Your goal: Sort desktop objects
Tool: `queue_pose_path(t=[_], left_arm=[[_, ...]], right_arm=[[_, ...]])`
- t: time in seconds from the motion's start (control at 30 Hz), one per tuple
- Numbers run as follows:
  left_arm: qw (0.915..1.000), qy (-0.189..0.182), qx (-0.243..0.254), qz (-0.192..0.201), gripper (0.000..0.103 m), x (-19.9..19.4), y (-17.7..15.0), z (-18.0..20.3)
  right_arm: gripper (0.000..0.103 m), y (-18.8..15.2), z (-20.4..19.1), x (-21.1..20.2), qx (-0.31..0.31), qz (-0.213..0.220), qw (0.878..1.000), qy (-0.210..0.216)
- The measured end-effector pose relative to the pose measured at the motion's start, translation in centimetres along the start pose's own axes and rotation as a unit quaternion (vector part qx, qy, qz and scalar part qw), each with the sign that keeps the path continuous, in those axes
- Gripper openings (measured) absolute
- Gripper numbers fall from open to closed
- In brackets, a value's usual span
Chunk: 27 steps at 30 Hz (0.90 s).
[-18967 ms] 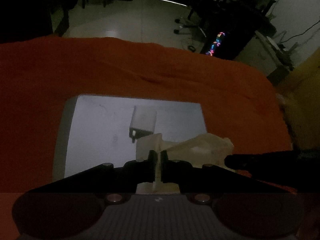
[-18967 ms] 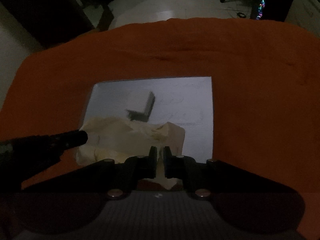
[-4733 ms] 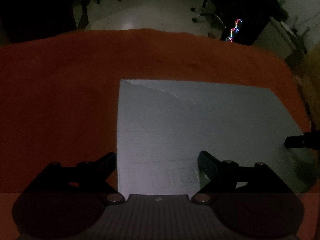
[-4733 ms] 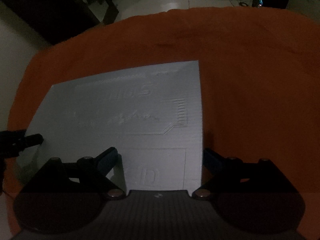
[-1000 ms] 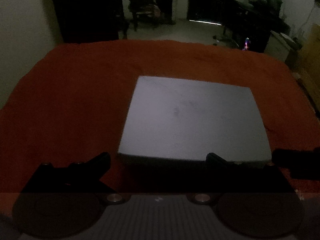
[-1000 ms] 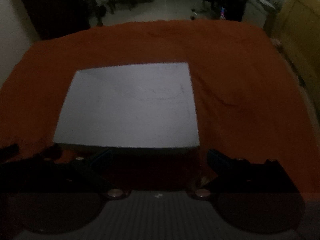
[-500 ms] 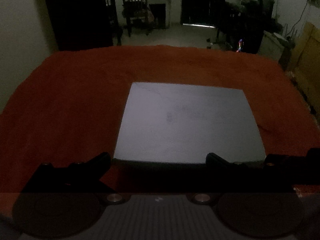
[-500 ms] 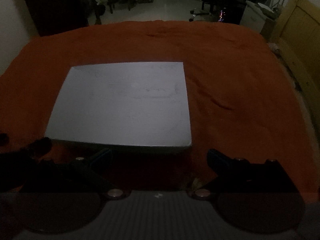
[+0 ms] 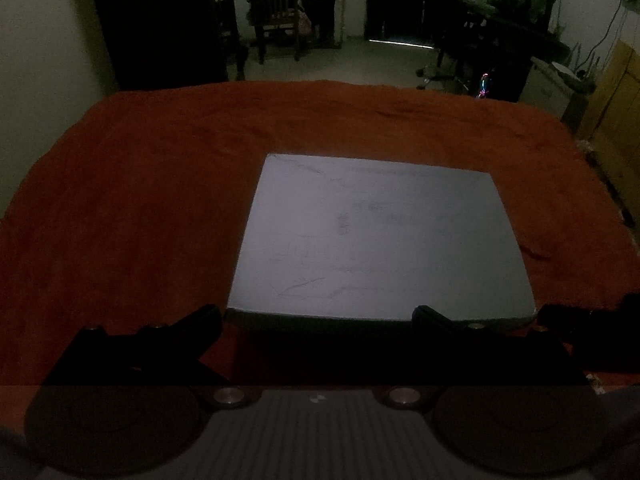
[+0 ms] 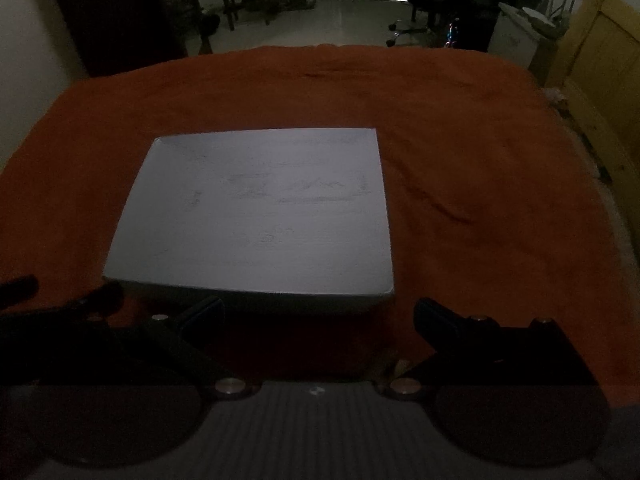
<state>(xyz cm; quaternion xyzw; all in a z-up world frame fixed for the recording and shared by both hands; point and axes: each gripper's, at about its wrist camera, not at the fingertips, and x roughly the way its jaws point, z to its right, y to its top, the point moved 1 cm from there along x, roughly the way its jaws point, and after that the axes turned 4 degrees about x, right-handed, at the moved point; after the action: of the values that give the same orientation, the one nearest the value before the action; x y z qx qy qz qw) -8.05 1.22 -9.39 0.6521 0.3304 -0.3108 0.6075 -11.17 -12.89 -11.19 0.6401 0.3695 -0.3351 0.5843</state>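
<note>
A flat grey closed box lies on the orange cloth; it also shows in the right wrist view. My left gripper is open and empty, just short of the box's near edge. My right gripper is open and empty, also just short of the near edge. The right gripper's dark tip shows at the right edge of the left wrist view. The left gripper's tip shows at the left edge of the right wrist view. What the box holds is hidden.
The orange cloth covers the whole table. Beyond its far edge are a wooden chair, an office chair and a wooden panel at the right.
Both grippers have pulled back and up from the box over the last second, so it looks smaller and farther. Earlier they held a crumpled cloth over the open box.
</note>
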Motion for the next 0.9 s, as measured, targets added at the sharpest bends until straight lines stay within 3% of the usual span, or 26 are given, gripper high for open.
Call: queue_pose_path(t=[0.9], left_arm=[[1.0000, -0.003, 0.000, -0.003, 0.103, -0.9, -0.5, 0.8]], right_arm=[[0.103, 0.2, 2.6, -0.3, -0.020, -0.011, 1.000, 0.014]])
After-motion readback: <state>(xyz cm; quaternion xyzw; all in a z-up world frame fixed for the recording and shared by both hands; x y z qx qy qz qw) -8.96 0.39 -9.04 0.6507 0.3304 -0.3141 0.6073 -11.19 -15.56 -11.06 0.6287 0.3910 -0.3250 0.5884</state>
